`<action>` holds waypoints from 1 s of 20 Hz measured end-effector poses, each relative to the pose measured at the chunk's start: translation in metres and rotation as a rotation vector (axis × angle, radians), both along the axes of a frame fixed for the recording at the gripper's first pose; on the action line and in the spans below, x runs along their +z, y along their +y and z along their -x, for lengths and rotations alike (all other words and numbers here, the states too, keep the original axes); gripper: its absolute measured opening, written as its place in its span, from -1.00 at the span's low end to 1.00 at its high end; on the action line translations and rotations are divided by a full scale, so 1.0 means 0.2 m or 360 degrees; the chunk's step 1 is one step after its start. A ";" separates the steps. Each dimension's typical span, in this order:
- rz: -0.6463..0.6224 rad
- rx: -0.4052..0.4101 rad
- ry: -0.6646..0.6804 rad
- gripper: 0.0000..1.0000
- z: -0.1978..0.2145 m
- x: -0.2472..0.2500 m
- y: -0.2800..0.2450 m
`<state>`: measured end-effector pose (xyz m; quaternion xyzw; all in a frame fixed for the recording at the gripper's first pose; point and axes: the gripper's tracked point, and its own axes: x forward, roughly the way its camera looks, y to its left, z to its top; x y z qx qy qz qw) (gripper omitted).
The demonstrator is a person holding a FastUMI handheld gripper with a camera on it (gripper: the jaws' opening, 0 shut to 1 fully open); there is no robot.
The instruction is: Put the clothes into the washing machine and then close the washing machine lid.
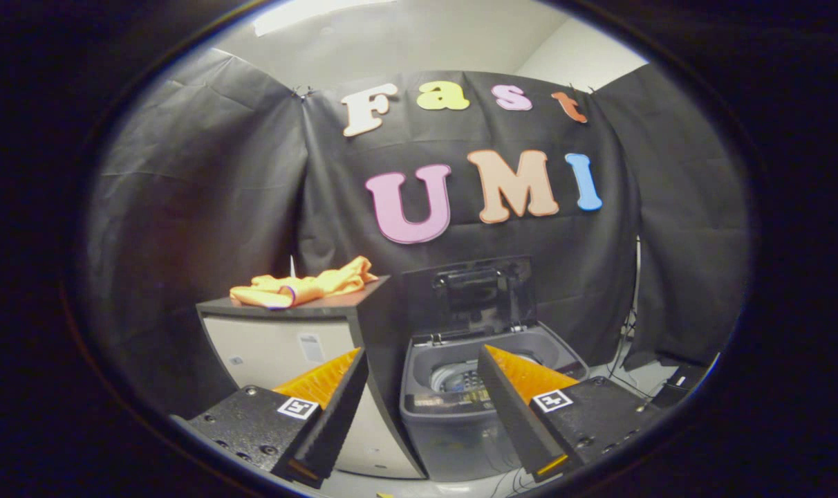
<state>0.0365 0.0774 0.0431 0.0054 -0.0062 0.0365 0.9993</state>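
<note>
The tongs [419, 373] stand wide apart with nothing between them; just ahead sits the washing machine [460, 408], its lid [480, 294] raised upright at the back and the drum visible inside; the orange clothes [305, 285] lie crumpled on the dark desk [322, 309] that stands just beside the machine, beyond the tongs.

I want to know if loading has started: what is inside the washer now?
The washer has its lid up. Inside, part of the drum shows, without clothes; the rim hides its bottom. The clothes lie on the cabinet. The gripper has its jaws open.
</note>
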 end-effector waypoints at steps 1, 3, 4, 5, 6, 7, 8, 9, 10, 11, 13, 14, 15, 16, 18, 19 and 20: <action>-0.0001 0.0032 -0.0003 0.93 -0.03 0.05 0.07; -0.0033 0.0134 -0.0005 0.93 -0.10 0.17 0.26; -0.0024 0.0176 -0.0001 0.93 -0.13 0.22 0.34; -0.0017 0.0215 0.0023 0.93 -0.17 0.27 0.41; 0.0006 0.0244 0.0046 0.93 -0.22 0.30 0.49; 0.0031 0.0239 0.0088 0.93 -0.27 0.33 0.53; 0.0052 0.0213 0.0136 0.93 -0.32 0.34 0.57; 0.0055 0.0181 0.0201 0.93 -0.38 0.34 0.61; 0.0043 0.0202 0.0240 0.93 -0.43 0.34 0.67; 0.0008 0.0218 0.0260 0.93 -0.50 0.35 0.75; 0.0005 0.0239 0.0310 0.93 -0.65 0.36 0.87; 0.0028 0.0250 0.0364 0.93 -0.73 0.33 0.93; 0.0037 0.0245 0.0444 0.93 -0.80 0.27 0.97; 0.0033 0.0218 0.0508 0.93 -0.86 0.23 1.01; 0.0019 0.0222 0.0583 0.95 -0.98 0.18 1.11; -0.0004 0.0239 0.0613 0.95 -1.03 0.17 1.17; -0.0009 0.0253 0.0646 0.95 -1.08 0.16 1.22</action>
